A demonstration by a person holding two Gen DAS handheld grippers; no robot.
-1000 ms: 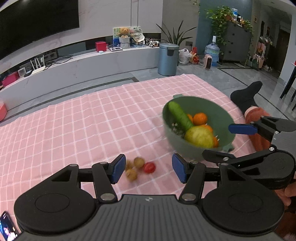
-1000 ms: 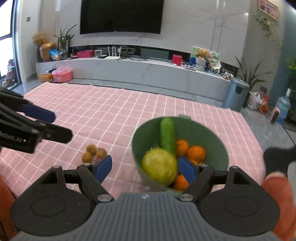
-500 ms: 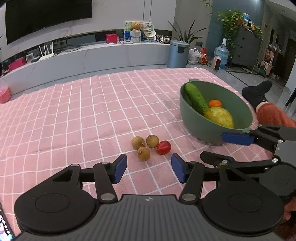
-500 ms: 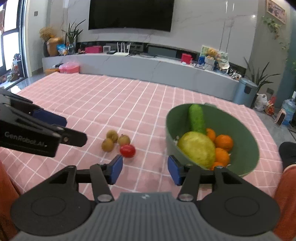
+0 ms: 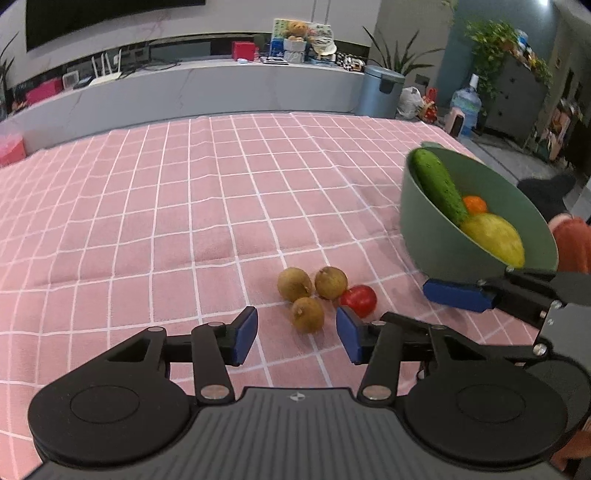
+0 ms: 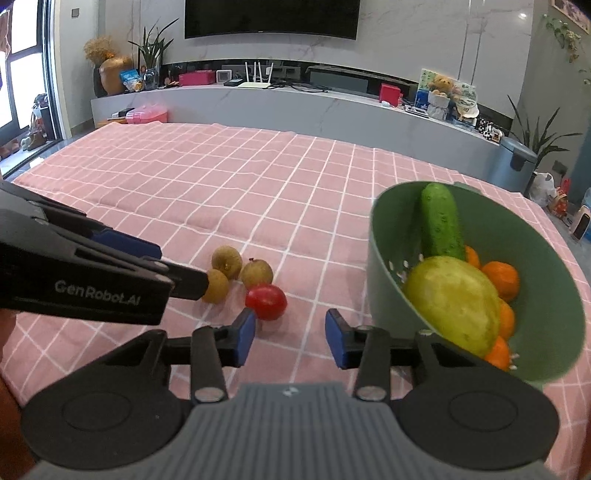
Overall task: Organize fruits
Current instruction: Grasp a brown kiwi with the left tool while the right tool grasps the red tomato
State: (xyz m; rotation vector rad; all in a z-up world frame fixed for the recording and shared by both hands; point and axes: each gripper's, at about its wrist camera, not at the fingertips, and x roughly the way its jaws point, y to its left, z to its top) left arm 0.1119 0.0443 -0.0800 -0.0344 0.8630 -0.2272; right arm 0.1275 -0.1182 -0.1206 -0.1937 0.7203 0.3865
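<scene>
left gripper (image 5: 295,334) spread — brown fruit (image 5: 307,314) between tips, bowl (image 5: 436,236) well apart

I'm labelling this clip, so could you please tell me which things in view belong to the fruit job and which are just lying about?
Job: three brown fruits, tomato, green bowl holding cucumber, oranges and yellow fruit; left gripper and right gripper, both open.

Lying about: bin, water jug, plants, teddy.

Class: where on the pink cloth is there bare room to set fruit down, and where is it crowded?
Bare: the wide stretch of cloth left of and behind the three brown fruits. Crowded: around those fruits, the tomato and the green bowl.
</scene>
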